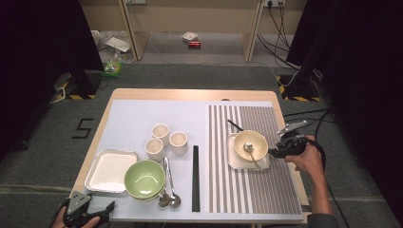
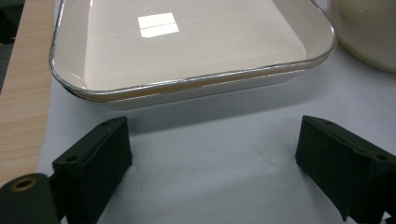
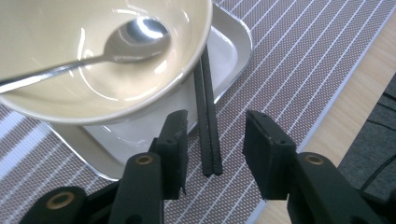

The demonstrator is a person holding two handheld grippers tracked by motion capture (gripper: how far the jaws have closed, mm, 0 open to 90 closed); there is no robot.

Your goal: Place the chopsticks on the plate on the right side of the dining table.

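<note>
Straddling a pair of chopsticks (image 3: 208,116), the right gripper (image 3: 215,140) stands part open; its jaws flank the sticks' near ends without touching them, gripping nothing. Just beyond its left jaw sits a tray (image 3: 233,51), and the sticks run under a cream bowl (image 3: 93,88) on it, their far part hidden. A spoon (image 3: 112,46) lies in the bowl, handle cut off at the frame edge. Past the right jaw, striped mat (image 3: 299,70) lies bare to the table edge (image 3: 355,102).

The left gripper (image 2: 215,154) hangs wide open and empty over bare mat, near the table's front corner in the high view. Ahead of it lies a second tray (image 2: 196,88), far rim cut off. Beyond, the green bowl (image 1: 144,178), spoons (image 1: 169,190), three cups (image 1: 166,140) and more chopsticks (image 1: 195,178) sit.
</note>
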